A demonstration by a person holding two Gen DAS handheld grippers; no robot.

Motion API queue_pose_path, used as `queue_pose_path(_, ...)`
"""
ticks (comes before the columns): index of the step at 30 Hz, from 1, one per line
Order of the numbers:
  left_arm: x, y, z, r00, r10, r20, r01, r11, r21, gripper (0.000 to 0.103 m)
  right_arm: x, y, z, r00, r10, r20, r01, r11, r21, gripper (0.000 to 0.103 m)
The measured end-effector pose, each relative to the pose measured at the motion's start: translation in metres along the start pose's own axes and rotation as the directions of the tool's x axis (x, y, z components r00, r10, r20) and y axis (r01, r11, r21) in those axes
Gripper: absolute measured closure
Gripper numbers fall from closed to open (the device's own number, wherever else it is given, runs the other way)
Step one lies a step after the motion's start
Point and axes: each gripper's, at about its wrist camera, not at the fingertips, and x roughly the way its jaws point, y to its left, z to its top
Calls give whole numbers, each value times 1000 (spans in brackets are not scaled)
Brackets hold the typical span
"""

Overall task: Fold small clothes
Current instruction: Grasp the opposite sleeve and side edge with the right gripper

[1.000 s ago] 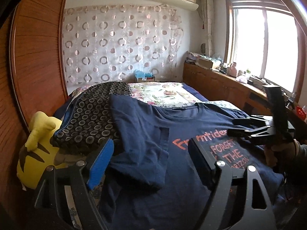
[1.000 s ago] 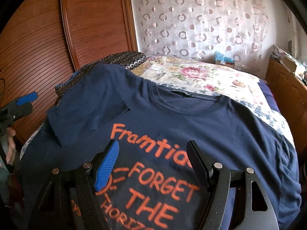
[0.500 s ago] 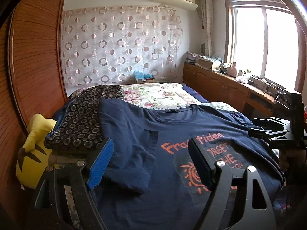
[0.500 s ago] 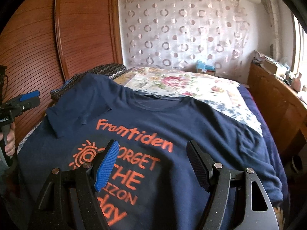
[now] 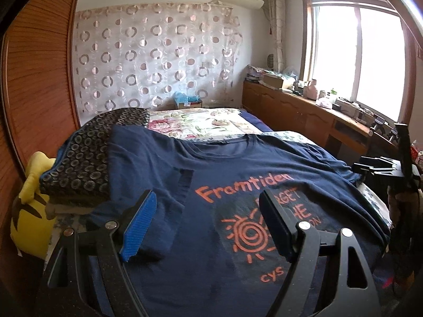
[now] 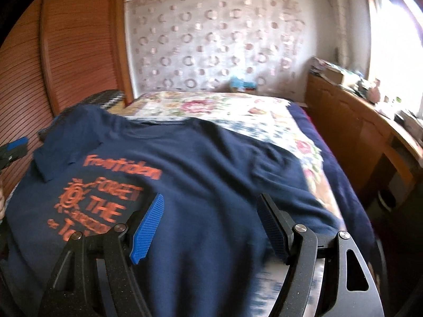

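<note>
One big bed fills the room, with a flowery sheet on top of it. A wooden wardrobe stands on the left side, and a long wooden counter with small things on it runs under the bright window. A curtain with rings hangs on the far wall.

A dark blue T-shirt lies spread out flat on the near part of the bed, front side up. It has orange letters and an orange sun on it. One sleeve is folded in over the shirt on the left. Next to that sleeve lies a folded dark cloth with little circles. A yellow soft toy sits beside it, near the wardrobe.

The left gripper hovers over the shirt near the sun. Its fingers are wide apart and hold nothing. The right gripper hovers over the plain blue part of the shirt. Its fingers are wide apart too, with nothing in them. The right-side picture is a bit blurry.
</note>
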Motion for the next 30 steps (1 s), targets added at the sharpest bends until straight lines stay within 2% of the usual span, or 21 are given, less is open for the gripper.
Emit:
queue_pose_path(9, 7, -17, -8, 999, -30, -27, 31, 999, 26, 22, 15, -52, -12, 992, -90, -94, 98, 992, 83, 28)
queue_pose_path(17, 11, -26, -13, 998, -44, -48, 46, 998, 32, 23, 31, -78, 0, 983, -86, -160, 113, 980, 165, 34)
queue_pose_path(25, 18, -34, -19, 995, -57, -84, 61, 997, 41, 22, 35, -88, 4, 976, -16, -219, 64, 975, 212, 39)
queue_pose_path(28, 23, -36, -22, 993, -57, -105, 62, 997, 43, 22, 34, -90, 4, 974, 11, -226, 38, 977, 211, 48)
queue_pose_path(30, 25, -37, -24, 992, -57, -116, 62, 997, 42, 22, 29, -92, 5, 976, 26, -217, 19, 979, 201, 69)
